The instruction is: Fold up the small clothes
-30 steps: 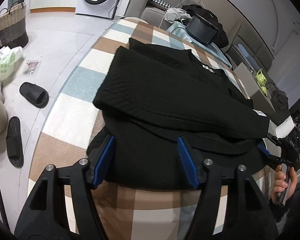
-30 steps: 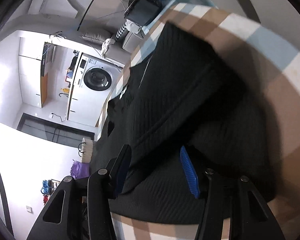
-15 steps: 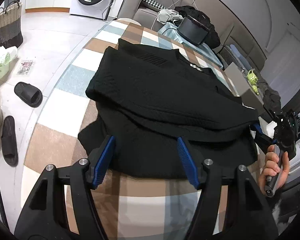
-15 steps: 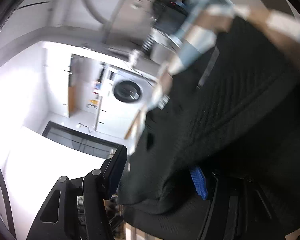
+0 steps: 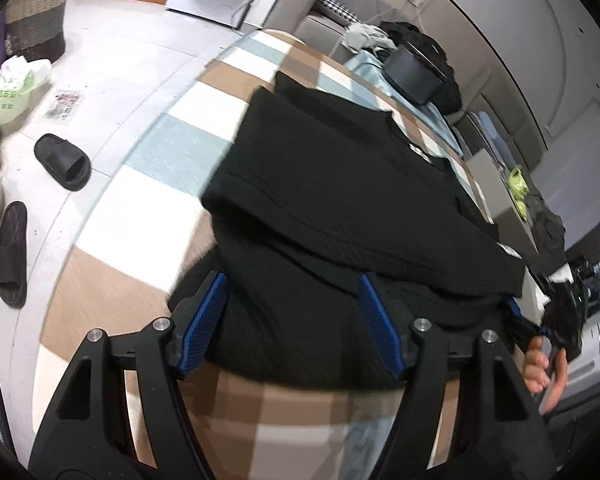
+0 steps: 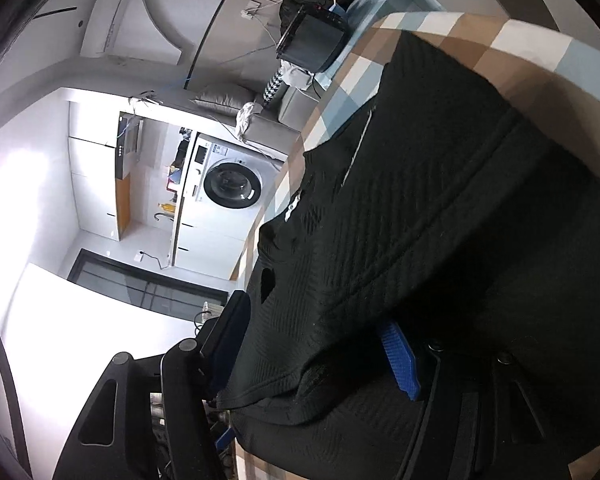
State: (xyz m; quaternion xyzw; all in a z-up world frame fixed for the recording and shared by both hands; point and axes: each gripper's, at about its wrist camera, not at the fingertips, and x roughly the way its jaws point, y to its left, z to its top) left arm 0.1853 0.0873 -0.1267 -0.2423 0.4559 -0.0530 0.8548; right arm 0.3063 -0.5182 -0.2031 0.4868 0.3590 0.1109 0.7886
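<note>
Black ribbed knit garment point(image 5: 348, 208) lying on checked brown, white and pale-blue worktop cloth point(image 5: 148, 208), partly folded, upper layer lapping over lower. Long axis running from near-left toward far-right, neckline end pointing far. Left claw point(image 5: 292, 322) hovering released over near hem, blue pads spread. Right claw point(image 6: 324, 352) spread, garment's side edge draping between blue pads, not clenched.
</note>
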